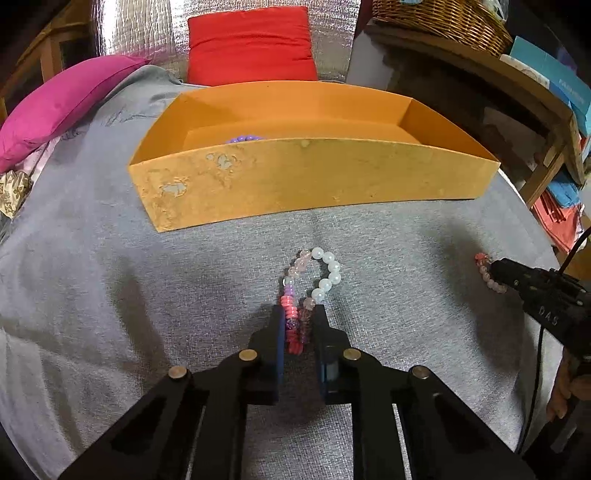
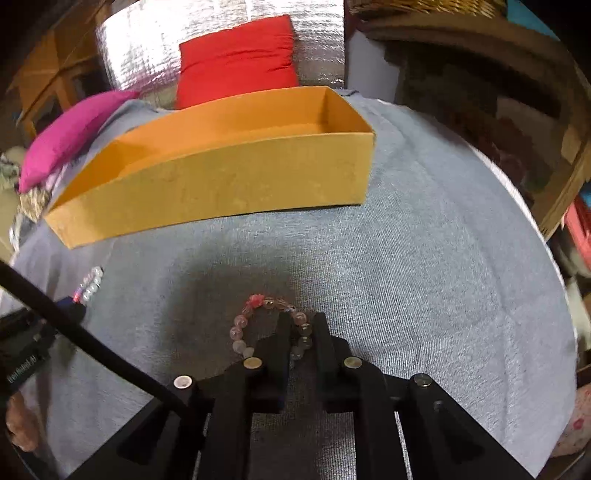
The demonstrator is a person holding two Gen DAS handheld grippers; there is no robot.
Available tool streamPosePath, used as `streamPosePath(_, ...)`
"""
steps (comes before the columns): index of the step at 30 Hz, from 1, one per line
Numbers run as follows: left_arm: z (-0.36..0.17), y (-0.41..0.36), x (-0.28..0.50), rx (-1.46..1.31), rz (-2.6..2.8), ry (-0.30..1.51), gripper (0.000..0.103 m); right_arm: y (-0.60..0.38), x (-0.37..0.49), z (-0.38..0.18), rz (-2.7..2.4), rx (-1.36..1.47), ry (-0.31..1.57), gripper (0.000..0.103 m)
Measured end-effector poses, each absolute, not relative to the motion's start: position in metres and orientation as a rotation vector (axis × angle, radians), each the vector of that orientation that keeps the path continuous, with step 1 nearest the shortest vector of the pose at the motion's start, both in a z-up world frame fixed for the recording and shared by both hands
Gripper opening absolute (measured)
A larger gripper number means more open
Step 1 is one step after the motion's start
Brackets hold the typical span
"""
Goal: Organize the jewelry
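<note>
My left gripper (image 1: 298,314) is shut on a beaded bracelet (image 1: 325,269) of white, pink and purple beads, whose loop sticks out ahead of the fingers over the grey cloth. My right gripper (image 2: 303,321) is shut on the right side of a pale pink bead bracelet (image 2: 242,325) with a red flower bead, lying on the cloth. The right gripper and its bracelet (image 1: 487,273) also show at the right of the left wrist view. An orange box (image 1: 310,173) stands behind both; purple beads (image 1: 245,139) lie inside it. The box also shows in the right wrist view (image 2: 221,184).
A grey cloth (image 1: 110,258) covers the surface. A magenta pillow (image 1: 62,103) lies at the far left and a red pillow (image 1: 251,44) behind the box. A wicker basket (image 1: 439,18) sits on wooden shelving at the right. A black cable (image 2: 92,343) crosses the right wrist view.
</note>
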State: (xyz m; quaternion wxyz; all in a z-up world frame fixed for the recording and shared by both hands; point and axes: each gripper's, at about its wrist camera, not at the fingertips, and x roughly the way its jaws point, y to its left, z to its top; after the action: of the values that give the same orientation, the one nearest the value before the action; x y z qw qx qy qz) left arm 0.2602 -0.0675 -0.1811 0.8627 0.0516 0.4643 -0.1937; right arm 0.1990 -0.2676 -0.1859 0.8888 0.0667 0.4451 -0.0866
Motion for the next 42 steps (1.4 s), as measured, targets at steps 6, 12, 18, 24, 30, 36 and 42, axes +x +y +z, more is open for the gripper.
streamPosePath(6,-0.173,-0.063,0.258,0.089,-0.413,0.948,0.007,-0.263,0.195,-0.179,-0.175,0.144,0.895,0.009)
streamPosePath(12,-0.166,-0.053,0.255,0.071,-0.415,0.928,0.007,-0.264,0.192,-0.166,-0.153,0.2,0.857,0.009)
streamPosePath(18,-0.154,-0.036,0.247,0.057,-0.416,0.888,0.007,-0.255,0.19,-0.153,-0.128,0.237,0.821,0.009)
streamPosePath(24,-0.144,-0.024,0.243,0.052,-0.409,0.858,0.007,-0.237,0.194,-0.144,-0.089,0.25,0.797,0.009)
streamPosePath(30,-0.131,-0.01,0.239,0.032,-0.396,0.824,0.007,-0.215,0.197,-0.133,-0.012,0.283,0.766,0.009)
streamPosePath(36,-0.122,-0.004,0.24,0.004,-0.392,0.803,0.007,-0.221,0.194,-0.122,0.05,0.39,0.725,0.009)
streamPosePath(42,-0.115,-0.013,0.239,0.01,-0.405,0.772,0.007,-0.245,0.192,-0.124,0.05,0.483,0.727,0.009)
